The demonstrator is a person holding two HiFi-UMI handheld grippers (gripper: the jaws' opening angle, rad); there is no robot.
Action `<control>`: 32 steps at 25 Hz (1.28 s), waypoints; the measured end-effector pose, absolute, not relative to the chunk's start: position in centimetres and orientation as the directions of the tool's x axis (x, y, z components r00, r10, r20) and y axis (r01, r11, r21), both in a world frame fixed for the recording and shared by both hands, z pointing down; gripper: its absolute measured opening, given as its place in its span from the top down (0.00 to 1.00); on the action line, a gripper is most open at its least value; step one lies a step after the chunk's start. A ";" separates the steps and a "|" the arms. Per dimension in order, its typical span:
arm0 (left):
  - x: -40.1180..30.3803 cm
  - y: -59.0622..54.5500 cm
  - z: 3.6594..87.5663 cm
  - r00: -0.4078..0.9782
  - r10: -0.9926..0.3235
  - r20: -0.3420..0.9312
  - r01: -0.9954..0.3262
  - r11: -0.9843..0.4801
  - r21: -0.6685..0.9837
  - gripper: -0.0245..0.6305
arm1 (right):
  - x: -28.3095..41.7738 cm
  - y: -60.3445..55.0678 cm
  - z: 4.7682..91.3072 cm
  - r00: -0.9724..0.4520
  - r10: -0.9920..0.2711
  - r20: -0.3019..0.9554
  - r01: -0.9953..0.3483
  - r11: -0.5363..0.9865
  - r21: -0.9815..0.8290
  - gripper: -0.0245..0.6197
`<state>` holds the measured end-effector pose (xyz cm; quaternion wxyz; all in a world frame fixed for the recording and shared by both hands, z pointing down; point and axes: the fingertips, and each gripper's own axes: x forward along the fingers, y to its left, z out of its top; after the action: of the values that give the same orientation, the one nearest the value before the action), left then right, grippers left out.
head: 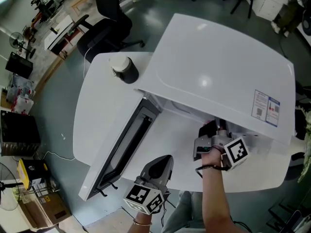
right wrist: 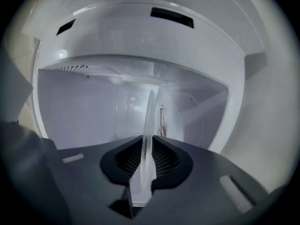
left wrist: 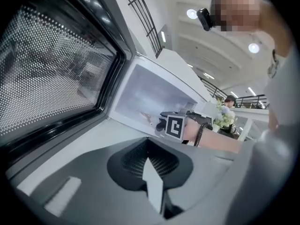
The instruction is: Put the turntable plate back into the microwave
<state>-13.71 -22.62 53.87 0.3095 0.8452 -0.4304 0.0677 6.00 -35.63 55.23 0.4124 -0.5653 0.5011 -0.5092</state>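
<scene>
The white microwave (head: 218, 67) stands on the table with its door (head: 124, 144) swung open to the left. My right gripper (head: 210, 129) reaches into the cavity mouth, where the oven's top hides its jaws in the head view. In the right gripper view the clear glass turntable plate (right wrist: 149, 121) stands edge-on between the jaws of the right gripper (right wrist: 146, 161), which are shut on its rim, inside the pale cavity (right wrist: 84, 107). My left gripper (head: 163, 163) hangs in front of the door, shut and empty (left wrist: 152, 165), pointing toward the cavity (left wrist: 145, 95).
A black cylinder with a white top (head: 125, 69) sits on the white table (head: 97, 115) left of the microwave. A black office chair (head: 104, 23) stands behind the table. The door's mesh window (left wrist: 51, 74) is close on the left gripper's left.
</scene>
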 end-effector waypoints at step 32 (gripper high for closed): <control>-14.4 -21.9 52.3 0.617 -0.719 0.320 -0.751 -0.416 0.512 0.96 | 5.0 -34.1 55.8 -0.131 -0.863 0.488 -0.413 -0.401 -0.818 0.78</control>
<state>-14.42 -21.85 52.34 0.3176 0.8411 -0.4371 0.0252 5.03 -34.11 55.81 0.2030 -0.6271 0.5084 -0.5541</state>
